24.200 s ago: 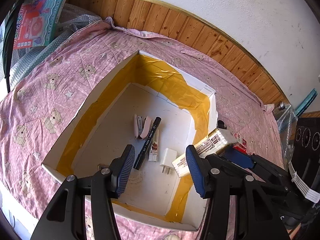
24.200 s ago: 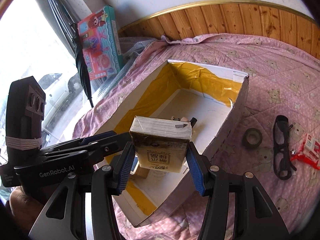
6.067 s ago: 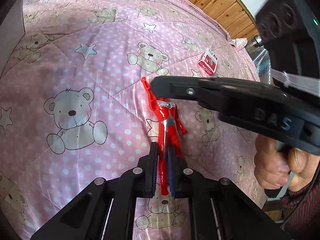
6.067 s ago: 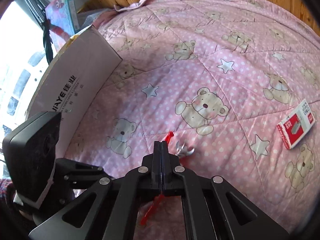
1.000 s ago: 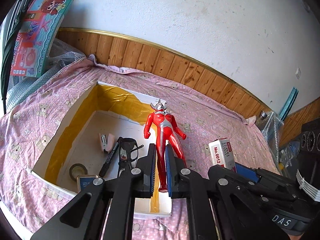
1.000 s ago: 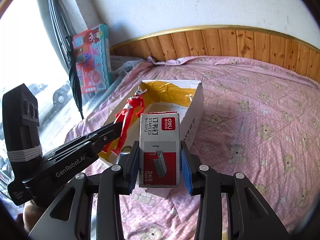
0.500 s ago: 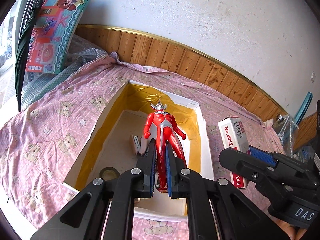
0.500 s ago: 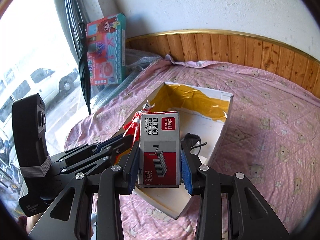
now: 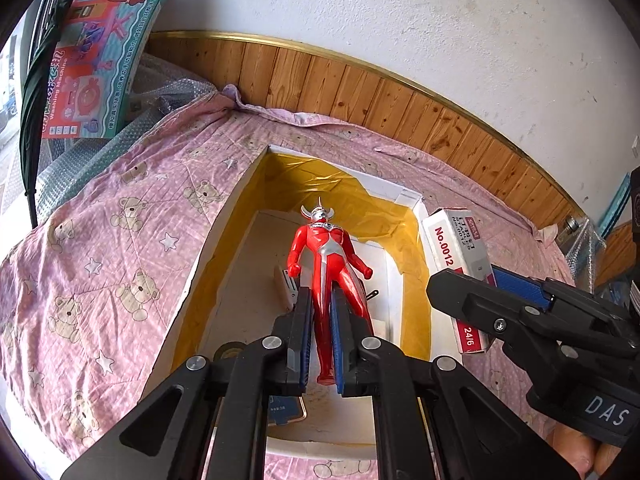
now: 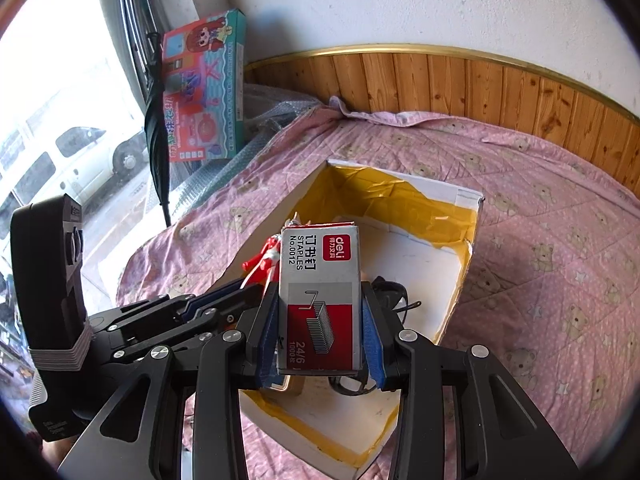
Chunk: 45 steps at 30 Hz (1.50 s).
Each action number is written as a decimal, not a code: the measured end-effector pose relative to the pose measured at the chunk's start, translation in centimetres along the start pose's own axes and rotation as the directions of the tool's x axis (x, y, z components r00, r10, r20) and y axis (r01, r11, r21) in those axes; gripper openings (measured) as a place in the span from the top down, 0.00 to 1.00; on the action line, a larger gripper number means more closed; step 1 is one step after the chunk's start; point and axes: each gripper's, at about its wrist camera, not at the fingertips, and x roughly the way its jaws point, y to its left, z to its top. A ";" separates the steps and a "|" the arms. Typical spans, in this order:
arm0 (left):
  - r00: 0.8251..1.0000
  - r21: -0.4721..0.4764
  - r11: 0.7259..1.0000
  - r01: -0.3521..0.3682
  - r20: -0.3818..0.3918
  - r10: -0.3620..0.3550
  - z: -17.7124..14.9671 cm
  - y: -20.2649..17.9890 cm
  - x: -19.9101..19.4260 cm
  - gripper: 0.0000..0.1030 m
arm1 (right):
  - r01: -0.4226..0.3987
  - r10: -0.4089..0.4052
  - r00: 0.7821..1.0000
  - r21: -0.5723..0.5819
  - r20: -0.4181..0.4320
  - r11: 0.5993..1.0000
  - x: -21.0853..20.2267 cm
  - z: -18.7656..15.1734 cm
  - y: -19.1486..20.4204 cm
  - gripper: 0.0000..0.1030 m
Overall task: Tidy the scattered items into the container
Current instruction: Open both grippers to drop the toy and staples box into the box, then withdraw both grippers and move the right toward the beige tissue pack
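My left gripper (image 9: 320,344) is shut on the legs of a red and silver toy figure (image 9: 326,258), held upright above the open white cardboard box (image 9: 224,216) lined with yellow tape. My right gripper (image 10: 320,332) is shut on a red and white box of staples (image 10: 320,296), held over the same cardboard box (image 10: 466,276). In the left wrist view the staple box (image 9: 456,256) hangs over the box's right wall. Inside lie black glasses (image 10: 388,288), a stapler (image 9: 285,284), a tape roll (image 9: 229,350) and a blue card (image 9: 286,412).
The box sits on a pink bear-print quilt (image 9: 104,248) against wood panelling (image 9: 360,92). A colourful toy carton (image 10: 204,92), a folded dark umbrella (image 10: 157,132) and bubble wrap (image 9: 80,152) stand at the left. A hand (image 9: 576,446) holds the right gripper.
Both grippers have moved closer over the box, each still holding its item. The staple box now hangs over the box interior rather than beside it.
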 end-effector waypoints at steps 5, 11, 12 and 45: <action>0.995 -0.045 0.997 0.070 -0.064 -0.073 1.0 1.0 1.7 0.91 | 0.012 -0.012 0.999 0.010 -0.034 1.000 1.7 0.7 -1.1 0.62; 0.991 0.070 0.997 0.028 -0.129 -0.019 2.5 -0.3 3.6 0.91 | 0.028 -0.026 0.997 0.032 -0.074 0.999 3.9 1.9 -2.7 0.62; 0.990 0.083 0.996 0.027 -0.140 -0.015 2.8 -0.5 3.9 0.91 | 0.029 -0.025 0.996 0.038 -0.082 0.999 4.3 2.2 -3.1 0.62; 0.959 0.122 0.988 -0.098 -0.252 0.126 5.4 -1.5 9.8 0.56 | -0.063 0.080 0.991 0.161 -0.103 0.985 5.4 0.7 -7.1 0.57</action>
